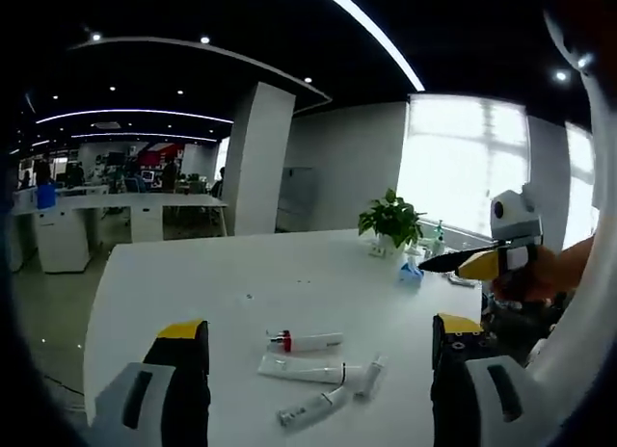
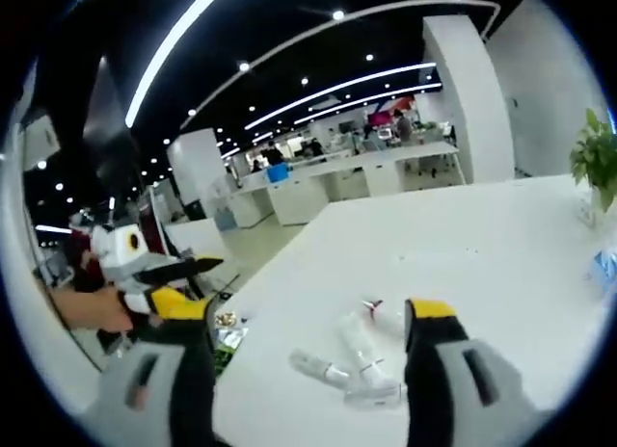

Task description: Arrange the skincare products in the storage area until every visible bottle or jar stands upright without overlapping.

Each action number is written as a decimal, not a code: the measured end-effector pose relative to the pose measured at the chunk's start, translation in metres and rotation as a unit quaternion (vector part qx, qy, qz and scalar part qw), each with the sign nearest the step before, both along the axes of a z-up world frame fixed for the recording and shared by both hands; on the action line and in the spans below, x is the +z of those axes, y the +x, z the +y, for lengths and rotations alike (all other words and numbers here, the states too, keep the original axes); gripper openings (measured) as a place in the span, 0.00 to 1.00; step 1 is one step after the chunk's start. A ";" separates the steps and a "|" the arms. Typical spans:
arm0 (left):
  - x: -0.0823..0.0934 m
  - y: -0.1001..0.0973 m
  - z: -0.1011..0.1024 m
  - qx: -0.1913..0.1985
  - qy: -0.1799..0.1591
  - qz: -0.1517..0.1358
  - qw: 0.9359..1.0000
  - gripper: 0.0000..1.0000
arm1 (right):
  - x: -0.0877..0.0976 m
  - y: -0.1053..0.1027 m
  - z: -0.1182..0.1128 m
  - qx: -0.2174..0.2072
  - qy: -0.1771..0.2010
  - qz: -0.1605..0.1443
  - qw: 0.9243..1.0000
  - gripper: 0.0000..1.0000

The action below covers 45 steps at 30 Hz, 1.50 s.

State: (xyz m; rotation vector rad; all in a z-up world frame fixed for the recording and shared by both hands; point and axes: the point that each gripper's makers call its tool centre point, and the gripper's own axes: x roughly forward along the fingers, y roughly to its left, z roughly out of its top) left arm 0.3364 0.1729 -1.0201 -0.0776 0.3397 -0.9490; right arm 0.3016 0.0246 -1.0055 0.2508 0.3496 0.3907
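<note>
1. Left gripper (image 1: 318, 355) hovered wide open, empty, over the white table (image 1: 193, 274).
2. Right gripper (image 2: 313, 346) gaped too, holding nothing.
3. Skincare tubes (image 1: 313, 370) lay flat between the jaws, near the table's edge.

Each gripper has two black jaws with yellow tips, set on light grey housings with dark slots. The left gripper (image 1: 318, 336) and right gripper (image 2: 308, 317) look alike.

We are seeing four white tubes lying flat near the surface's (image 1: 193, 274) near edge: a red-capped tube (image 1: 307, 342), a long tube (image 1: 301, 370), and two small tubes (image 1: 313, 407) (image 1: 372, 378) touching.
</note>
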 end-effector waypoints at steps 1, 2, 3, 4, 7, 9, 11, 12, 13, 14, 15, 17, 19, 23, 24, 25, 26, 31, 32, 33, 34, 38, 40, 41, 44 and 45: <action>0.002 0.001 0.007 0.013 0.008 0.004 1.000 0.98 | -0.003 0.004 0.002 0.012 -0.001 0.005 1.000 0.72; 0.003 0.001 0.009 0.017 0.008 0.003 1.000 0.99 | -0.008 0.012 0.004 0.027 -0.011 0.009 1.000 0.70; 0.010 0.001 0.015 0.029 0.006 -0.001 1.000 0.98 | -0.009 0.018 0.005 0.034 -0.017 0.007 0.999 0.70; 0.013 0.001 0.018 0.033 0.007 -0.003 0.999 0.98 | -0.010 0.024 0.006 0.042 -0.020 0.004 0.999 0.70; 0.005 0.003 0.033 0.058 0.037 0.005 0.998 0.99 | -0.015 0.044 0.008 0.062 -0.024 0.001 0.998 0.69; 0.004 0.004 0.038 0.070 0.044 0.007 0.997 1.00 | -0.020 0.050 0.007 0.067 -0.026 0.004 0.997 0.68; 0.004 0.007 0.048 0.094 0.058 0.009 0.994 1.00 | -0.033 0.061 0.005 0.074 -0.030 0.018 0.997 0.65; 0.006 0.008 0.049 0.101 0.055 0.009 0.993 1.00 | -0.042 0.065 0.003 0.079 -0.039 0.032 0.996 0.64; 0.007 0.009 0.051 0.107 0.054 0.009 0.993 1.00 | -0.046 0.069 0.003 0.083 -0.042 0.035 0.995 0.63; 0.008 0.010 0.052 0.111 0.054 0.012 0.992 1.00 | -0.056 0.073 0.003 0.090 -0.047 0.047 0.994 0.64; 0.008 0.010 0.052 0.113 0.055 0.013 0.992 1.00 | -0.066 0.077 0.003 0.100 -0.052 0.059 0.992 0.64; 0.009 0.010 0.052 0.116 0.061 0.014 0.991 1.00 | -0.082 0.081 0.003 0.114 -0.069 0.078 0.988 0.62; 0.010 0.010 0.053 0.120 0.068 0.012 0.990 1.00 | -0.096 0.087 0.002 0.118 -0.086 0.086 0.986 0.61; 0.010 0.008 0.058 0.131 0.081 0.012 0.988 1.00 | -0.128 0.096 0.005 0.137 -0.100 0.123 0.978 0.57; 0.009 0.007 0.059 0.134 0.082 0.013 0.988 1.00 | -0.135 0.097 0.005 0.140 -0.105 0.131 0.976 0.56; 0.009 0.007 0.060 0.138 0.085 0.015 0.987 1.00 | -0.144 0.096 0.006 0.151 -0.110 0.147 0.971 0.55; 0.009 0.006 0.062 0.142 0.087 0.016 0.986 1.00 | -0.154 0.097 0.007 0.152 -0.113 0.162 0.969 0.55; 0.012 0.004 0.071 0.164 0.095 0.014 0.982 1.00 | -0.182 0.101 0.013 0.171 -0.130 0.190 0.958 0.53; 0.011 0.003 0.074 0.169 0.095 0.016 0.981 1.00 | -0.186 0.102 0.014 0.174 -0.134 0.192 0.957 0.53; 0.011 0.002 0.075 0.172 0.096 0.017 0.980 1.00 | -0.190 0.103 0.015 0.177 -0.136 0.198 0.955 0.53; 0.011 0.001 0.076 0.175 0.096 0.018 0.980 1.00 | -0.193 0.104 0.016 0.178 -0.137 0.201 0.953 0.53; 0.008 -0.003 0.081 0.182 0.102 0.024 0.978 1.00 | -0.208 0.109 0.014 0.174 -0.154 0.215 0.949 0.52; 0.007 -0.004 0.082 0.185 0.104 0.026 0.977 1.00 | -0.213 0.109 0.014 0.176 -0.156 0.221 0.946 0.51; 0.007 -0.004 0.083 0.187 0.104 0.027 0.977 1.00 | -0.215 0.110 0.015 0.175 -0.160 0.221 0.946 0.50; 0.007 -0.005 0.084 0.191 0.101 0.029 0.976 1.00 | -0.222 0.110 0.015 0.181 -0.175 0.222 0.942 0.47; 0.007 -0.005 0.083 0.191 0.104 0.030 0.976 1.00 | -0.224 0.110 0.015 0.182 -0.180 0.224 0.940 0.46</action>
